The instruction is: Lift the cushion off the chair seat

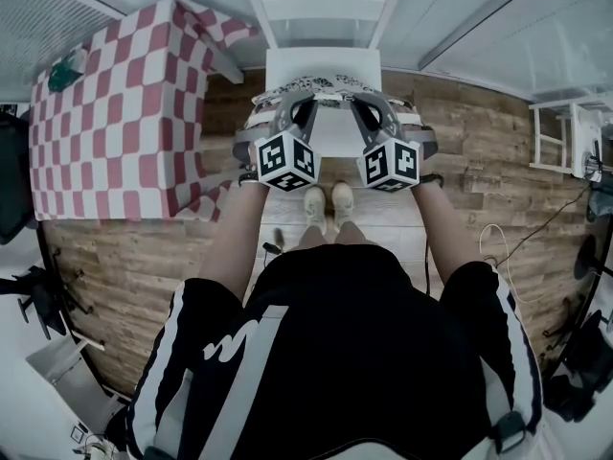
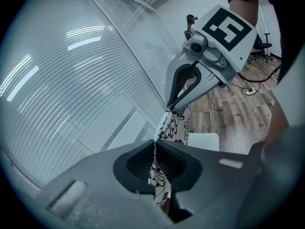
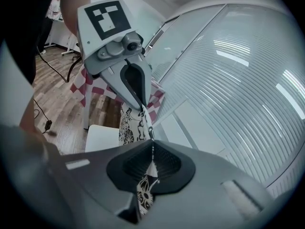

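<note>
Flowered cushion held over the white chair
The thin black-and-white flowered cushion (image 1: 330, 86) hangs over the chair seat (image 1: 324, 65). The left gripper (image 2: 154, 149) and the right gripper (image 3: 152, 149) each pinch its edge. A red checked tablecloth (image 1: 115, 113) is beside, on a wooden floor (image 1: 460, 161).

The person wears a black top (image 1: 335, 353) with white stripes on the sleeves (image 1: 172, 357), and light shoes (image 1: 329, 202). The left gripper (image 2: 153, 144) and right gripper (image 3: 152, 144) are grey. Each has a white cube (image 1: 287, 161) with black square marks.
</note>
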